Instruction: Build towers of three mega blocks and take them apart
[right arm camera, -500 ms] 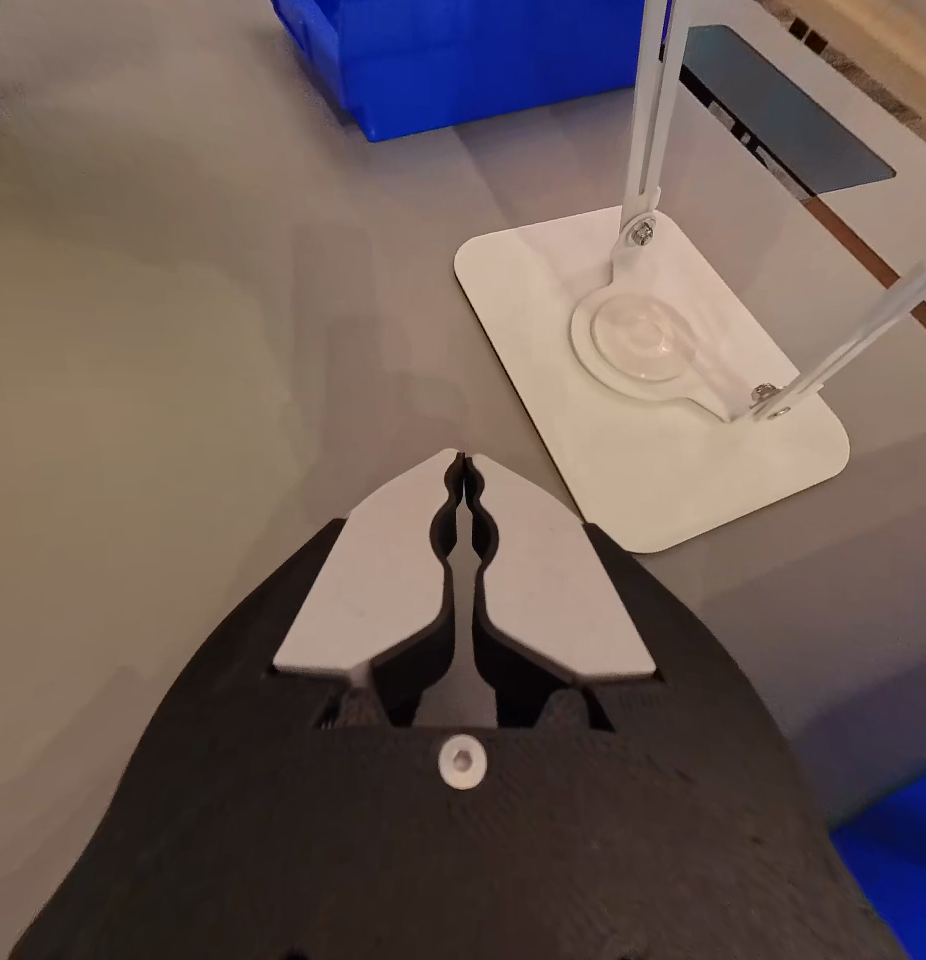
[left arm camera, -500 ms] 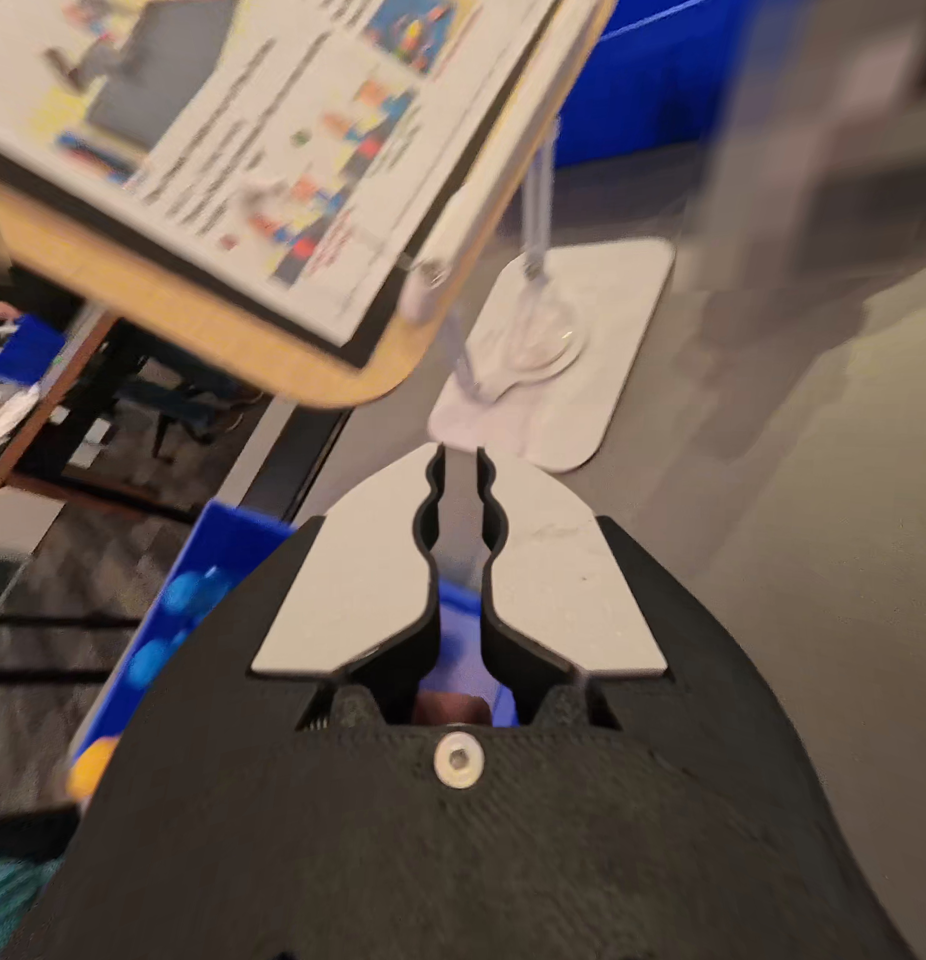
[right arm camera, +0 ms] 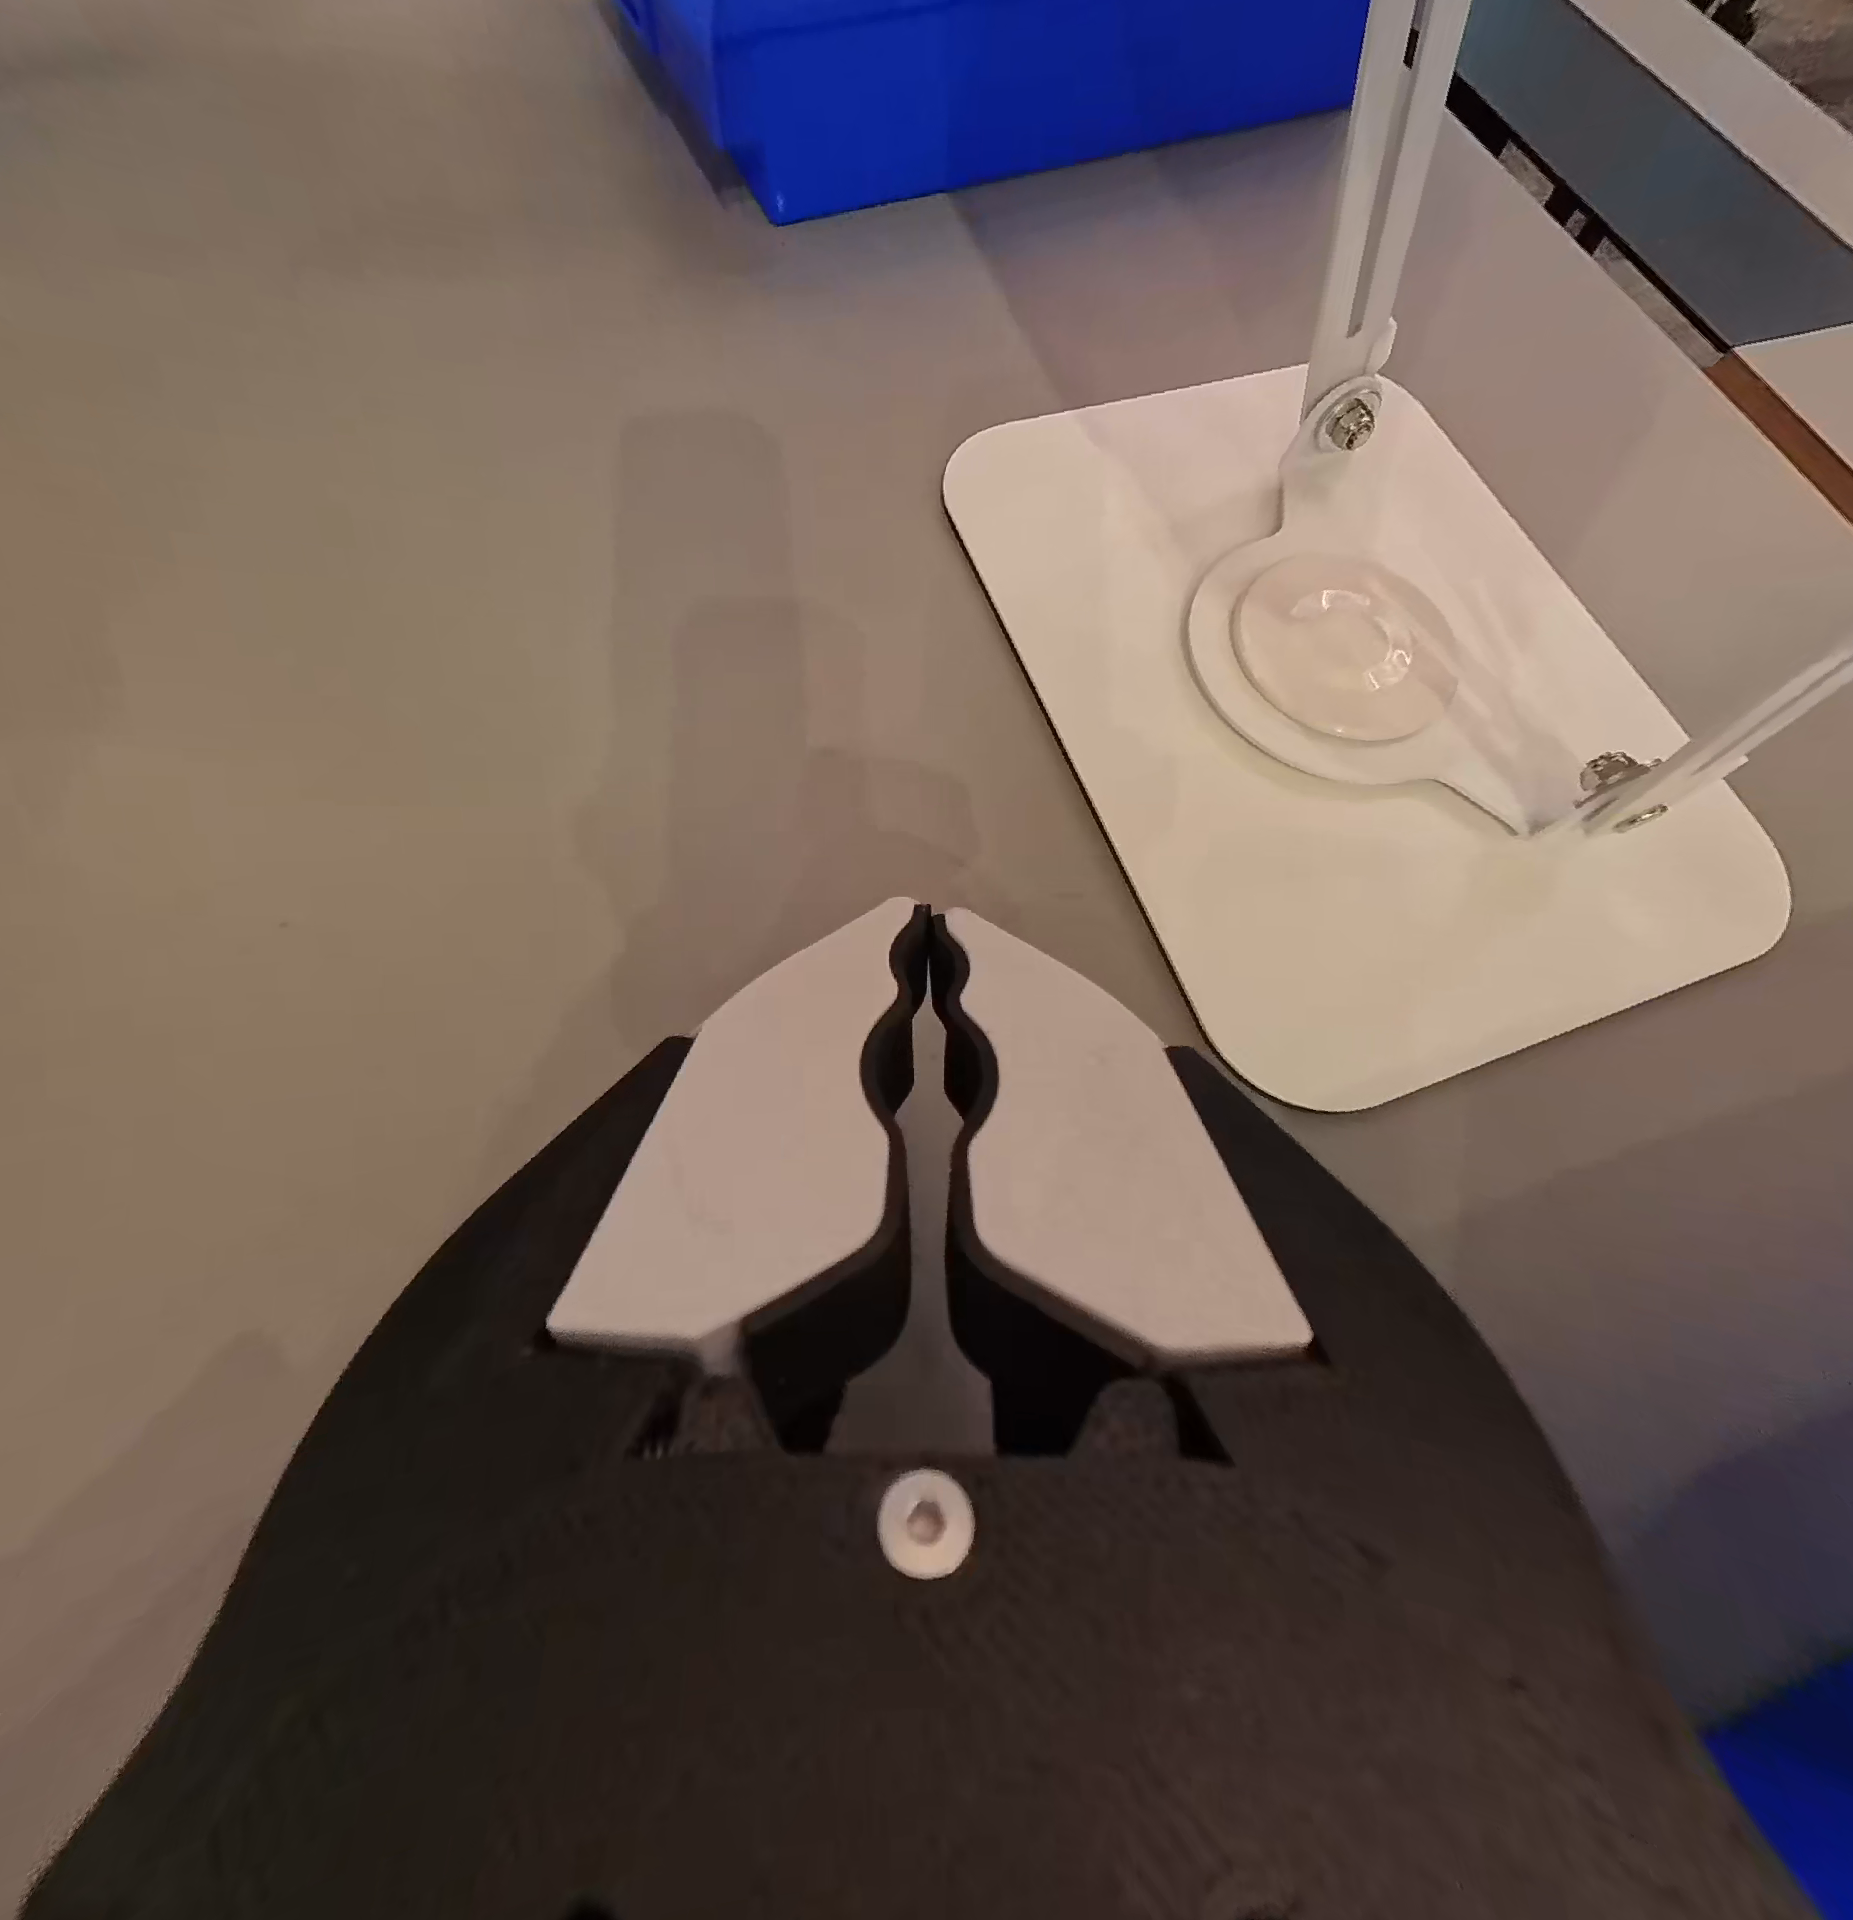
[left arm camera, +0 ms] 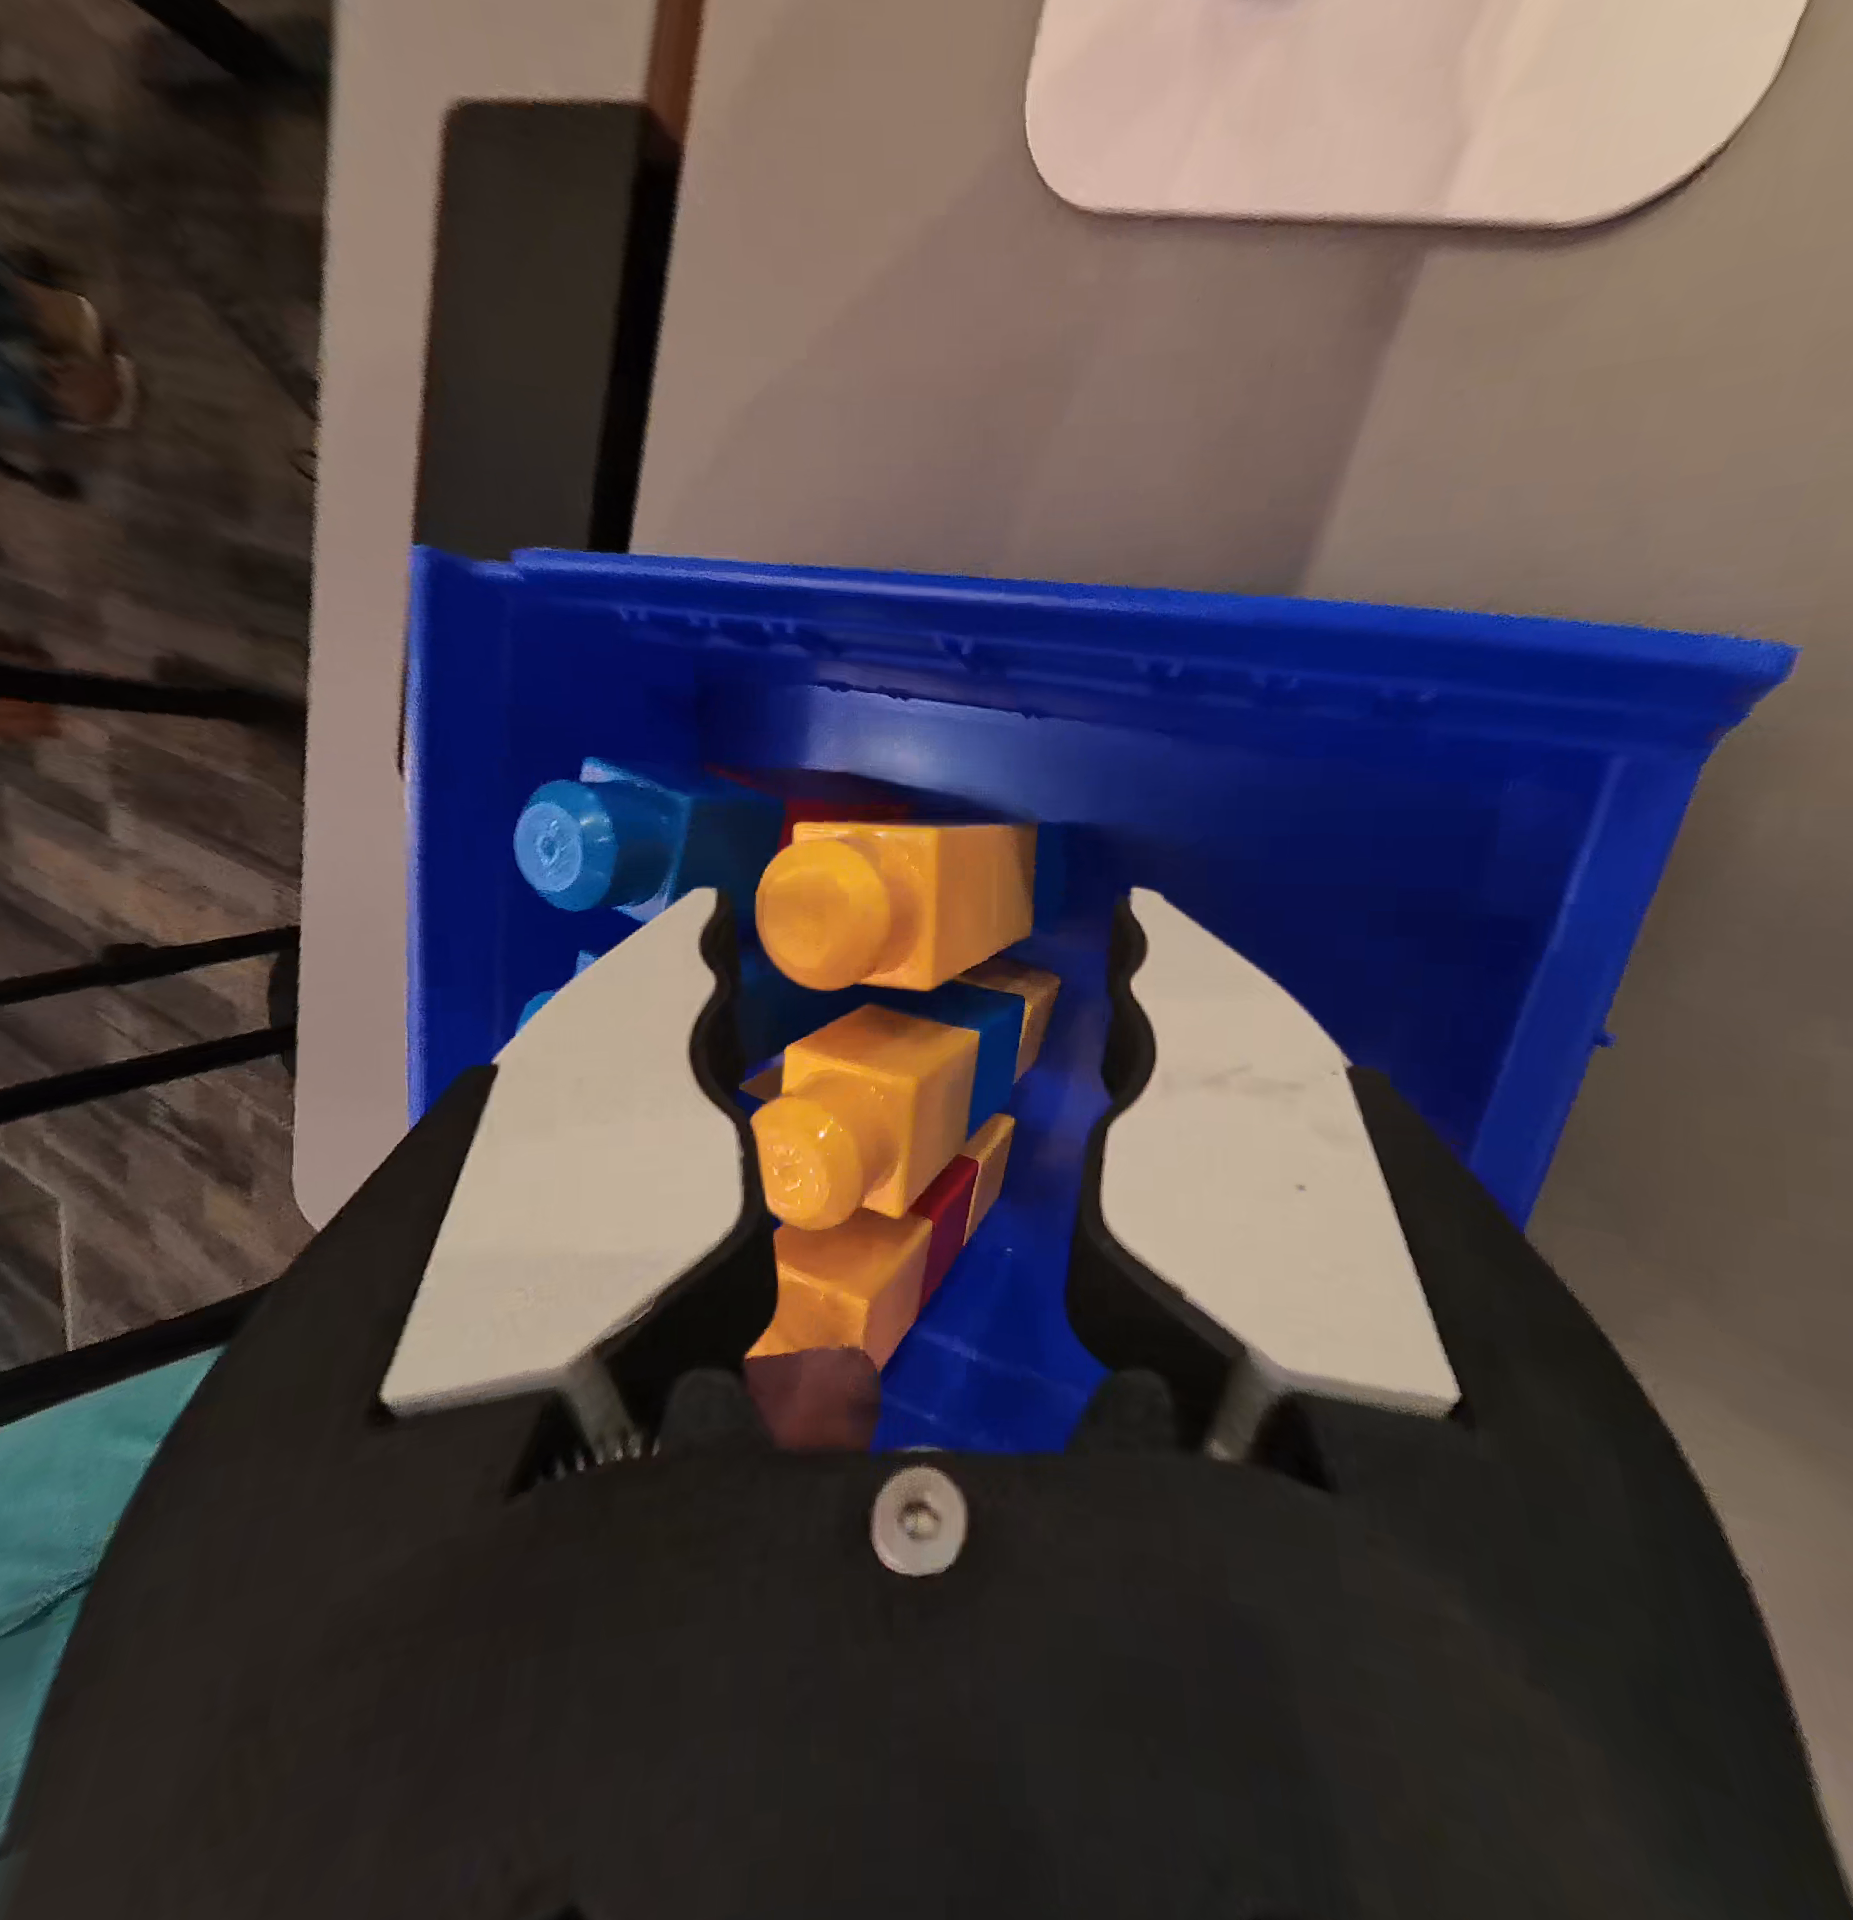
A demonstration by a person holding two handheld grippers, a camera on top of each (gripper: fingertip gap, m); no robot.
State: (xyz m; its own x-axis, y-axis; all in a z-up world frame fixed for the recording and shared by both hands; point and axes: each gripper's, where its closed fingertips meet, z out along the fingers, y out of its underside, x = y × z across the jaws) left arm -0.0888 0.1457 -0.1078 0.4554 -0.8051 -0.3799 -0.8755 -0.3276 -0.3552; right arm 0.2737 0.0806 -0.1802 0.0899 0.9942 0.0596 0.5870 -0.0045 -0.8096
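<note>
Over the blue bin (left arm camera: 1317,727) at the grey table's (left arm camera: 1005,395) left edge, the left gripper (left arm camera: 922,914) hangs with fingers spread wide, gripping nothing — yellow blocks (left arm camera: 901,904) lie heaped on their sides inside the bin, framed between the fingers, with a blue block (left arm camera: 589,842) against the bin's left wall and a red one mostly buried behind. Beyond the bin sits a white stand base (right arm camera: 1369,779) with thin struts, and beside it the right gripper (right arm camera: 924,914) hovers over bare table — its fingertips pressed together on air; another blue bin (right arm camera: 1005,94) stands farther back.

Red block (left arm camera: 849,805) mostly hidden (under yellow block (left arm camera: 901,904)).
</note>
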